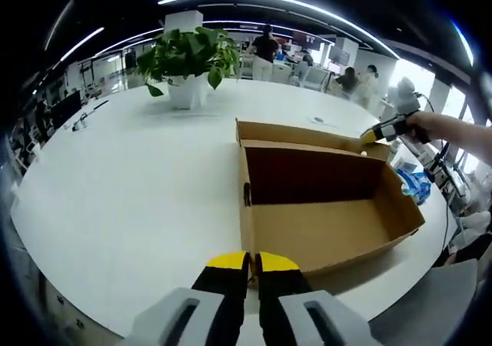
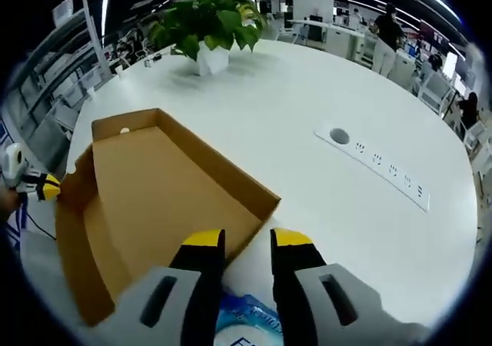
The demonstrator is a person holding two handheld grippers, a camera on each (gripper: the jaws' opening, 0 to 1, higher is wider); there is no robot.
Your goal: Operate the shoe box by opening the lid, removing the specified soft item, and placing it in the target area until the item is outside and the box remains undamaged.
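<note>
Right gripper (image 2: 246, 242) hovering agape over the blue soft pack (image 2: 246, 319).
I'm seeing the pack lying outside the open shoe box (image 2: 154, 200), under these jaws; left gripper (image 1: 251, 263) is sitting pinched shut, empty, at the box's near wall.

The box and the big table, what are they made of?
The shoe box looks like brown cardboard: matte, with thin folded walls and flaps. The table seems a smooth white laminate or coated board, faintly glossy with soft light reflections; the exact material can't be told.

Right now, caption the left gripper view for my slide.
Left gripper shut near the open, empty shoe box on the white table.
</note>
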